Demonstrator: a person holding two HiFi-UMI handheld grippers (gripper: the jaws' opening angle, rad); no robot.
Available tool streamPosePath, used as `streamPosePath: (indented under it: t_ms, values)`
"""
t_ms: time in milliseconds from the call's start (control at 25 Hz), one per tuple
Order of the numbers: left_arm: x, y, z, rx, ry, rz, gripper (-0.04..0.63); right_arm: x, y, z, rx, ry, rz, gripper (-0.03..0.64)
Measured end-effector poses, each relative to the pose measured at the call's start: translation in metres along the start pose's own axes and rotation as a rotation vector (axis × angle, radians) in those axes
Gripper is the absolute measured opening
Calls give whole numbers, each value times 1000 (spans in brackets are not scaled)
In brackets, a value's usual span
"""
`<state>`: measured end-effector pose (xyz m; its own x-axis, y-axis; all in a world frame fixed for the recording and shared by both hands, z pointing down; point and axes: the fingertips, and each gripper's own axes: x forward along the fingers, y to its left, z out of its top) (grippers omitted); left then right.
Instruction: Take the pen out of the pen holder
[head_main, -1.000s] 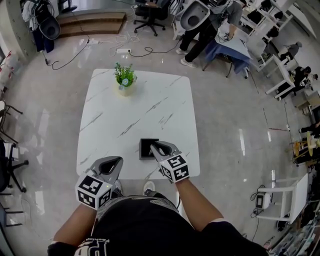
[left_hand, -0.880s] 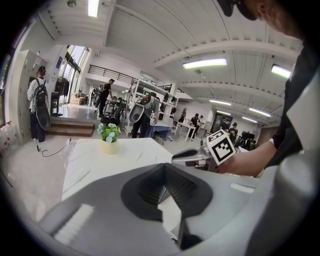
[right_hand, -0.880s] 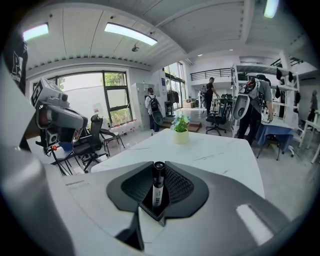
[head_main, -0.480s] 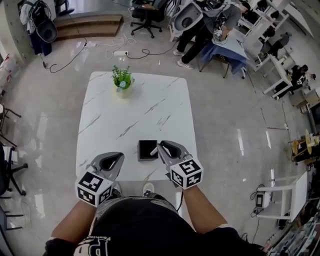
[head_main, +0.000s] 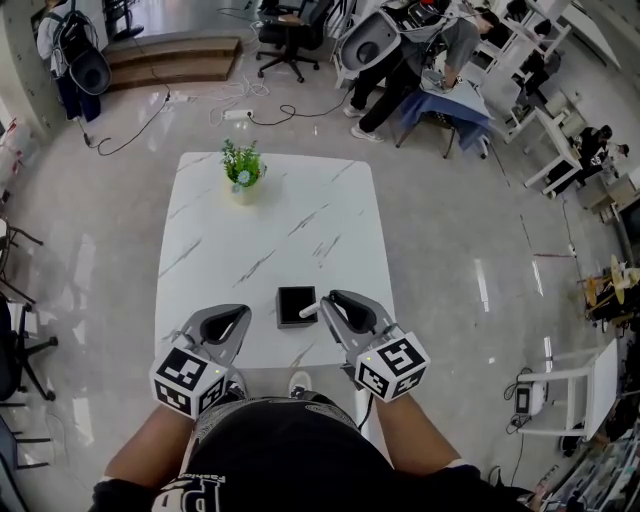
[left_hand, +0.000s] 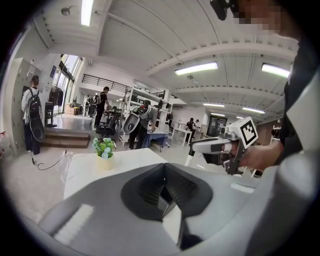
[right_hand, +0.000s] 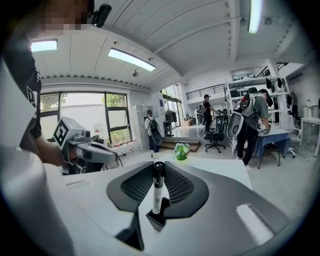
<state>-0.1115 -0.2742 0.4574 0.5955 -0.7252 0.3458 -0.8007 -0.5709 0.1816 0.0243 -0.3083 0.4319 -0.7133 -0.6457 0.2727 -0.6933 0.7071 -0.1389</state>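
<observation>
White-barrelled plastic pen with a black cap (right_hand: 157, 190): looks light, stiff and smooth. Not fragile, but likely to pivot or slip in a loose pinch. Best hold is on the barrel below the cap, so the cap can't pull off. Squeeze square-on and pull straight along the pen's axis.

Right gripper (head_main: 326, 304) is clamped on that barrel. In the right gripper view the pen stands upright between the jaws, cap end above them.

Head view: the pen's pale end (head_main: 308, 311) sits at the right edge of the black square pen holder (head_main: 294, 303). Can't tell if it's clear of the rim. The holder is near the front edge of the white marble-pattern table (head_main: 270, 220).

Left gripper (head_main: 240, 317) is off to the holder's left, jaws together, nothing in them. Small potted plant (head_main: 243, 165) is at the far side, well apart.
</observation>
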Motion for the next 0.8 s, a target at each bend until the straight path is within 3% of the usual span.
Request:
streamPosePath:
  t_ms: [800]
  values:
    - [-5, 4, 10, 22, -29, 8, 57, -10, 12, -10, 14, 1, 5, 64]
